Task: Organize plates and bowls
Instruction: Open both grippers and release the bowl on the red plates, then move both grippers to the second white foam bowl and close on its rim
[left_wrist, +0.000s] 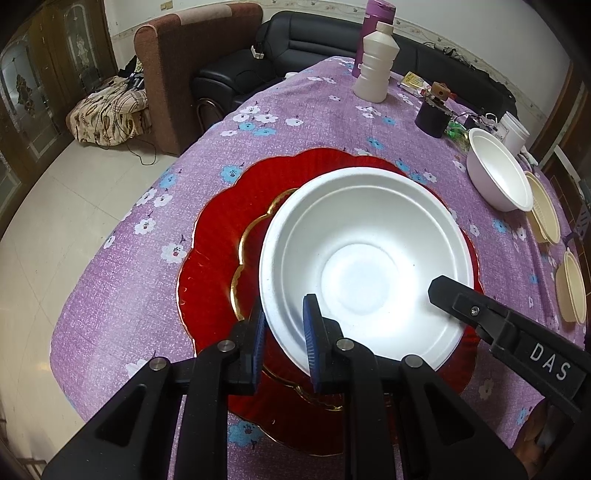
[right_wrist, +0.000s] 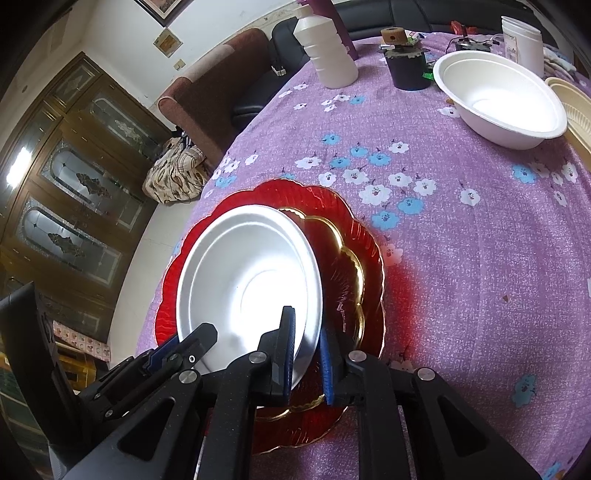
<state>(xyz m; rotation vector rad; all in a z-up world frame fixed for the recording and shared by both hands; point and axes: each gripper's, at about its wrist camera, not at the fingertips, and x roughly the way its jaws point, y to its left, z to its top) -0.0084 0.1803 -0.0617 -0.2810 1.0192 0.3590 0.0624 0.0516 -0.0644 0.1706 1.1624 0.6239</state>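
Both my grippers are on the rim of the same white bowl (left_wrist: 365, 266), each from its own side. My left gripper (left_wrist: 284, 332) has its blue pads (left_wrist: 309, 332) clamped on the near edge of the bowl, one pad outside the wall and one inside. My right gripper (right_wrist: 308, 354) grips the opposite part of the rim in the same way, with the thin white wall between its two blue pads (right_wrist: 325, 369); the pads look like they press on it, though the grip seems light. In the left wrist view, the right gripper comes in from the lower right with its black finger (left_wrist: 448, 291) lying over the inside of the bowl.

This white bowl sits on a smaller red plate with gold edge (right_wrist: 351, 288), and this one lies on a big red scalloped plate (left_wrist: 221, 229). The stack stands on the table with a purple flowered cloth (right_wrist: 461, 258), near the edge of the table.

Further on the table, well apart from the stack, there is a second white bowl (right_wrist: 498, 99), standing upright. Just beside it are cream-coloured bowls (left_wrist: 543, 210), close to the far right edge. Behind them I see a white plastic bottle (left_wrist: 375, 62), a purple flask (left_wrist: 376, 22), a dark small pot (right_wrist: 406, 70) and a white tub (right_wrist: 522, 40). Beyond the table stand a brown armchair (left_wrist: 184, 66) and a black sofa (left_wrist: 314, 40).
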